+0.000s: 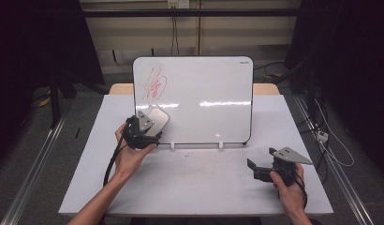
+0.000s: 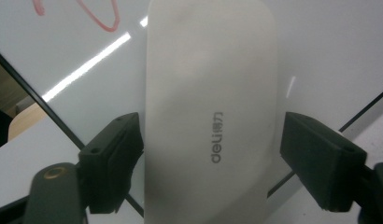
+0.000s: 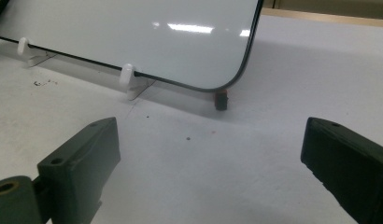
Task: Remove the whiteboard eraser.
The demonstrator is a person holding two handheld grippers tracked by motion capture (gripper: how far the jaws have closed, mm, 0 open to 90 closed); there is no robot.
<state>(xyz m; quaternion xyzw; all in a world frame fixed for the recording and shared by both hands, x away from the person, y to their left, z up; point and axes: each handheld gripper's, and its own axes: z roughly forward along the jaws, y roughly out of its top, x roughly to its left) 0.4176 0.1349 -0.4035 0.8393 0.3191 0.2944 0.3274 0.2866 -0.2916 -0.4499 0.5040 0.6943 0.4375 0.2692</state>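
A white board stands upright on the white table, with a red scribble at its upper left. My left gripper is shut on a white eraser that lies flat against the board, just below the scribble. In the left gripper view the eraser sits between both jaws, and the scribble is at the top left. My right gripper rests low at the table's front right, open, with nothing between its fingers; it faces the board's lower right corner.
Two white clips hold the board's lower edge on the table. A small dark foot stands under its right corner. Specks of dust lie in front of the board. Cables trail on the floor at the right.
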